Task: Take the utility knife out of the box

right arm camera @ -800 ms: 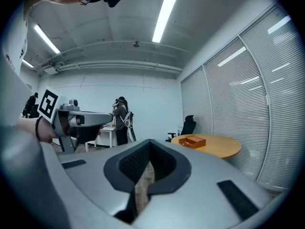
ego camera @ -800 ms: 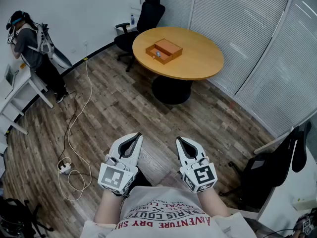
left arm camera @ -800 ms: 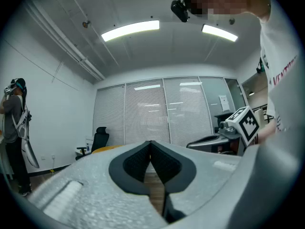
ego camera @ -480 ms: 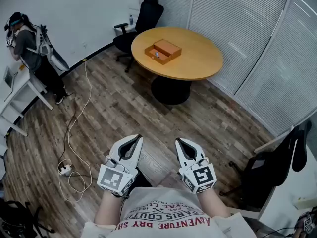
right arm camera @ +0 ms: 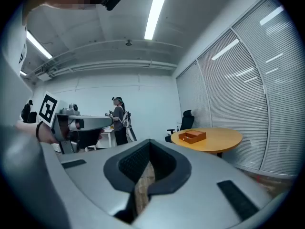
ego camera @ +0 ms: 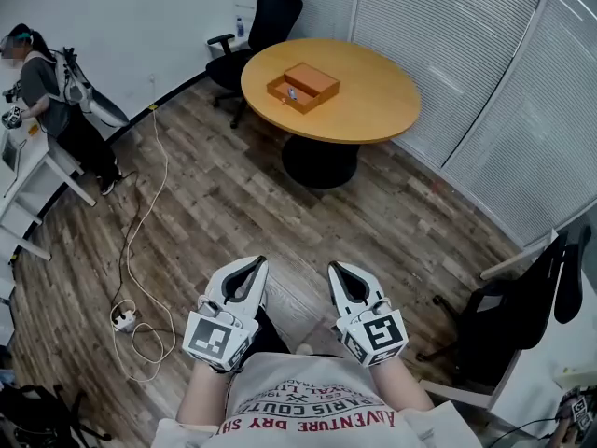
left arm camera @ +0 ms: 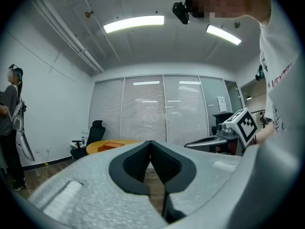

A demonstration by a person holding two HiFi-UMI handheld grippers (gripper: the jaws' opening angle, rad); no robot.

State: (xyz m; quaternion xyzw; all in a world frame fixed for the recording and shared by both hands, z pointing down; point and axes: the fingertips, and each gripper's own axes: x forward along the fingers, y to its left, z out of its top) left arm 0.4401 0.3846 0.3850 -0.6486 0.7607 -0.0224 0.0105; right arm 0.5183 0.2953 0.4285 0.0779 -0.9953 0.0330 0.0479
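I held the left gripper [ego camera: 250, 262] and right gripper [ego camera: 337, 268] level, side by side at 6 o'clock, both jaws closed on nothing, the utility knife [ego camera: 291, 92] lying in the box [ego camera: 313, 78] on the table [ego camera: 373, 110] at 12 o'clock.

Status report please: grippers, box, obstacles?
Left hand-held gripper shut, empty; right hand-held gripper shut, empty. Box open on round table, far ahead. Cable on floor at left.
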